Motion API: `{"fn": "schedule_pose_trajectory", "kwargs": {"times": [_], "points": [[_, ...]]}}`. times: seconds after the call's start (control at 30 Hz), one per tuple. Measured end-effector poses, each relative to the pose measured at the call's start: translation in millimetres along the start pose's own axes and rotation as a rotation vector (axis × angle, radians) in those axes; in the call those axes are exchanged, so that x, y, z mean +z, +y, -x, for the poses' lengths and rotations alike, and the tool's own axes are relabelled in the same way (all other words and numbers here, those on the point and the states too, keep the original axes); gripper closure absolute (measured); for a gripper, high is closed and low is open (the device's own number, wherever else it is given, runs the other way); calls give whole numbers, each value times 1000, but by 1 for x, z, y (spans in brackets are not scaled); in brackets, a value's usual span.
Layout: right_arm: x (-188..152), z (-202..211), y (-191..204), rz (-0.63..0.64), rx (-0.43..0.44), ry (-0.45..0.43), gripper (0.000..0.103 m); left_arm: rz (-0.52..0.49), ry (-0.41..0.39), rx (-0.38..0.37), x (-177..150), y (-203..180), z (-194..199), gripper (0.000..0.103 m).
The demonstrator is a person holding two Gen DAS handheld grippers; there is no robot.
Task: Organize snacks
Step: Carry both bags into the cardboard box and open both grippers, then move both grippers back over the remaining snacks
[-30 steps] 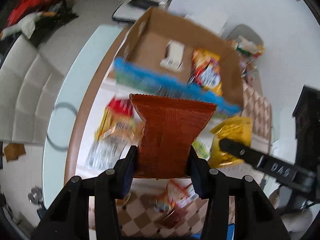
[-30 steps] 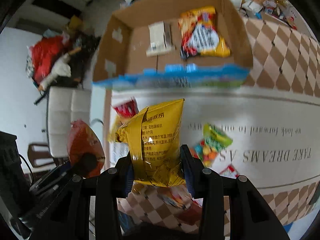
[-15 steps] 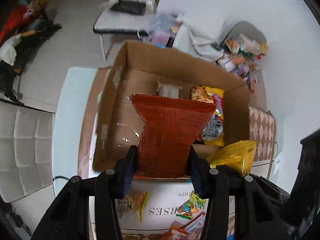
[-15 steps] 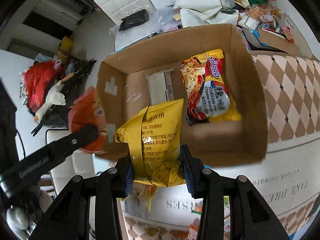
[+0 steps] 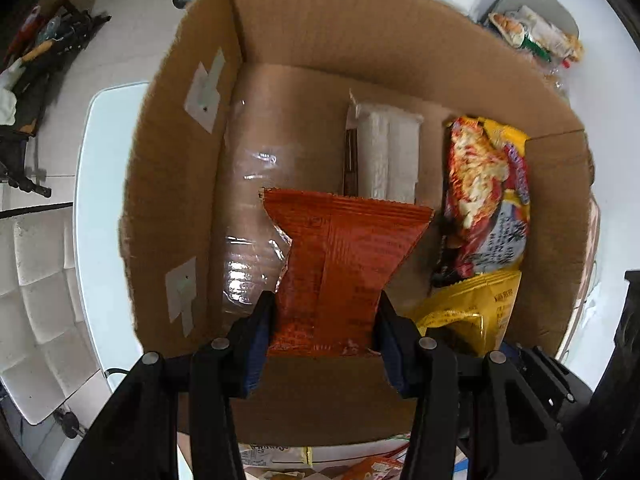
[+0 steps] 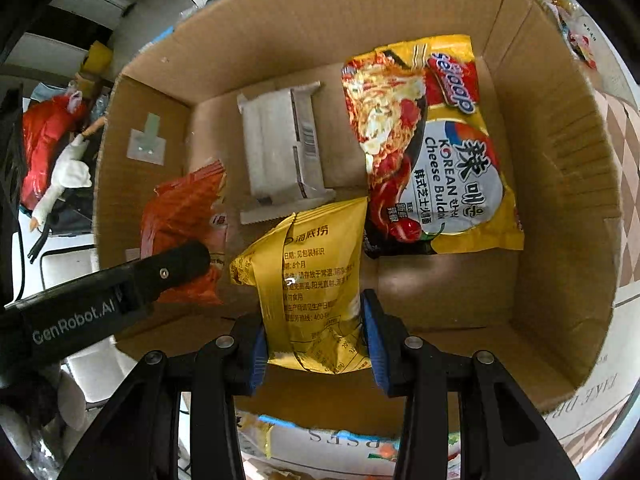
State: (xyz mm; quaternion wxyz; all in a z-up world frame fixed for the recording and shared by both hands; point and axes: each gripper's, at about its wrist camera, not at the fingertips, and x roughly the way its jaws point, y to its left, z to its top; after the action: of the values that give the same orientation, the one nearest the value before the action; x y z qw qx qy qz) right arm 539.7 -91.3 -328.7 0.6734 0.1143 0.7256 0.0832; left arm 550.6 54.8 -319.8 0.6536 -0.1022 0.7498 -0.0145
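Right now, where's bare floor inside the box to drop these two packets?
Cardboard box: bare floor on the left between the left wall and the white packet, and along the near wall below the noodle bag. Centre and right back are crowded. The left hand-held gripper holds the orange packet, the right hand-held gripper the yellow packet.

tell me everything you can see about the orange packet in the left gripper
The orange packet is a flat, glossy foil-like pouch with a ribbed, crimped top edge flaring wider than its pinched middle. Small print runs down its back. The left gripper is shut on its lower part, holding it upright over the open cardboard box, left of the white packet and the yellow packet in the right gripper.
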Motion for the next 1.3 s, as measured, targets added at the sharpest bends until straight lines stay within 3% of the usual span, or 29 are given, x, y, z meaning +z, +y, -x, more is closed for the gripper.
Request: {"fn": "schedule_pose_trajectory", "kwargs": {"times": [0.13, 0.2, 0.23, 0.27, 0.3, 0.37, 0.63, 0.87, 1.03, 1.3], "points": [[3, -14, 1, 15, 1, 53, 56, 2, 52, 16, -2, -1, -11, 57], [4, -27, 6, 40, -31, 78, 34, -12, 52, 20, -3, -2, -13, 53], [4, -29, 7, 51, -34, 83, 16, -14, 42, 32, -4, -2, -12, 51], [3, -31, 8, 56, -40, 84, 14, -17, 33, 37, -4, -3, -11, 45], [3, -32, 9, 61, -52, 86, 14, -18, 26, 35, -5, -3, -9, 34], [2, -34, 8, 56, -61, 90, 14, -22, 15, 36, -6, -4, -5, 27], [-8, -20, 2, 59, -111, 41, 14, -43, -56, 55, -17, -11, 22, 26], [-26, 25, -6, 67, -170, -99, 13, -68, -268, 112, -51, -15, 67, 26], [-51, 63, -6, 82, -173, -185, 14, -84, -369, 108, -81, -17, 94, 26], [-110, 125, -13, 45, -96, -249, 13, -88, -454, 112, -145, -15, 127, 26]]}}
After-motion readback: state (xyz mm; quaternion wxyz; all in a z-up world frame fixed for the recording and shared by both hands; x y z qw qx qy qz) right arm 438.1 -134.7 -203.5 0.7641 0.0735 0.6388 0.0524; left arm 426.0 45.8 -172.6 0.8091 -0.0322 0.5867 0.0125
